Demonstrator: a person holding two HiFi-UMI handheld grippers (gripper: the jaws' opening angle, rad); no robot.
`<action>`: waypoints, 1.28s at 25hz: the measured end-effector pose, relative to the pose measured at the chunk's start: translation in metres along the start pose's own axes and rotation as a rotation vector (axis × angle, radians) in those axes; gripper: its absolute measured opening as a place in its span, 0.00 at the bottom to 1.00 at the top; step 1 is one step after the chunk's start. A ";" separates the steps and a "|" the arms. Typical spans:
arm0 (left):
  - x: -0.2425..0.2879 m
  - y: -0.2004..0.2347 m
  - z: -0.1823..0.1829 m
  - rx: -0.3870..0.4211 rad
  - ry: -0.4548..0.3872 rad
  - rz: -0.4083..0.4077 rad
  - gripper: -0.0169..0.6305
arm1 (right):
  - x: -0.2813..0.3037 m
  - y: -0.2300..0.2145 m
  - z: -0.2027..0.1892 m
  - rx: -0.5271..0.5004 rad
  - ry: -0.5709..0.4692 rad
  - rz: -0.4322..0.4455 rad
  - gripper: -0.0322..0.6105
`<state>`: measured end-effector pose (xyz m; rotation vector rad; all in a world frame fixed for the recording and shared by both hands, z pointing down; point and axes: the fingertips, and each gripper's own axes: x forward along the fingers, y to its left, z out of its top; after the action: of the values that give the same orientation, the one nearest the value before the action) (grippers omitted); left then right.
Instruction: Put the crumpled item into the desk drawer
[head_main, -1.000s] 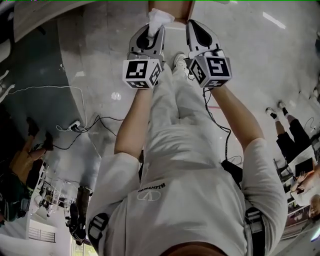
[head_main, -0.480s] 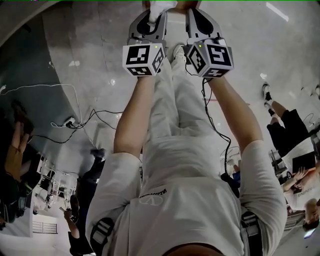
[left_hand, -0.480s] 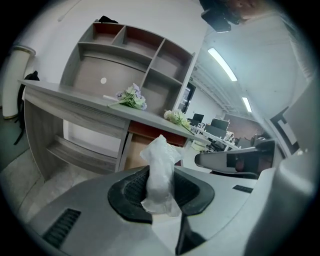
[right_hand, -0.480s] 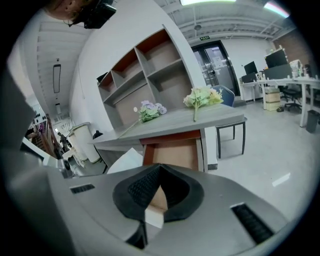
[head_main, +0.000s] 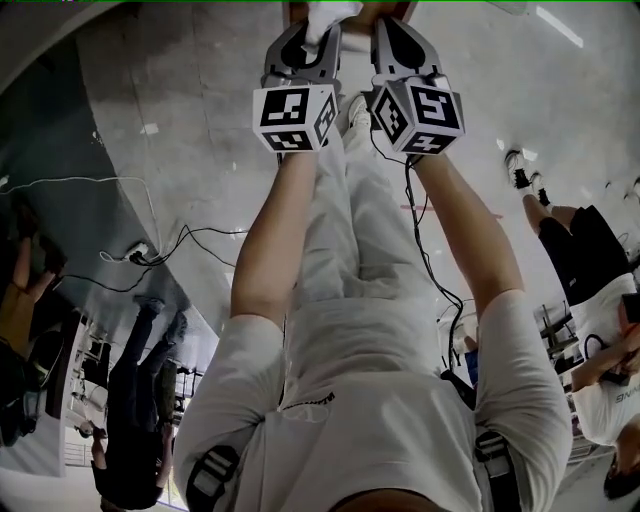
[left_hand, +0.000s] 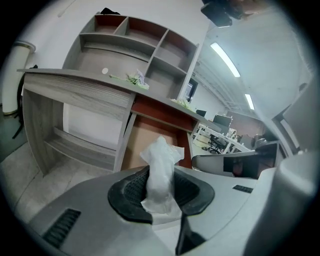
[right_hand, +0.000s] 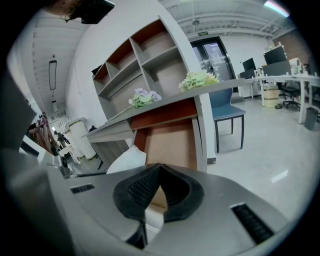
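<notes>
At the far left stands a grey wood-grain counter (left_hand: 75, 87) with an open grey shelf unit (left_hand: 135, 47) rising from its top, its back panels reddish-brown. A few small green and white scraps (left_hand: 134, 80) lie on the counter's surface. Right of that, the left gripper (left_hand: 161, 172) has its black ribbed jaws clamped on the white crumpled tissue (left_hand: 160, 152), which sticks up out of them in a loose twist. The tissue is held in the air, just on the near side of the open desk drawer (left_hand: 145, 145), a tan-bottomed box with red-brown walls pulled out from under the counter. It seems level with the drawer's mouth rather than inside it, though the wide-angle view makes that hard to judge. In the head view the person's bare forearms reach forward side by side, each gripper's marker cube facing up, with the two grippers close together and the tissue at the top edge of the frame. The right gripper (right_hand: 157, 172) has its jaws together at the tips with nothing between them, and it points at the same drawer. Further right along the counter's edge lie a pale purple flower sprig (right_hand: 145, 97) and a yellow-green flower bunch (right_hand: 199, 80). A blue chair (right_hand: 227, 112) stands on the grey floor beyond, at the far right.
</notes>
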<state>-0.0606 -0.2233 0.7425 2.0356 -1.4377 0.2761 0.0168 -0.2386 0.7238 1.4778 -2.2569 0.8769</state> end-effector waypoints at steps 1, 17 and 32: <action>0.002 0.000 -0.001 -0.003 0.002 0.002 0.18 | 0.001 0.000 -0.001 0.001 0.000 0.000 0.05; 0.019 0.011 -0.017 -0.002 0.062 0.049 0.18 | 0.016 -0.004 -0.012 0.008 0.016 -0.007 0.05; 0.027 0.013 -0.026 0.008 0.105 0.055 0.24 | 0.021 -0.006 -0.017 0.015 0.024 -0.009 0.05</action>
<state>-0.0573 -0.2315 0.7812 1.9604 -1.4308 0.4064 0.0118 -0.2447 0.7502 1.4753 -2.2293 0.9065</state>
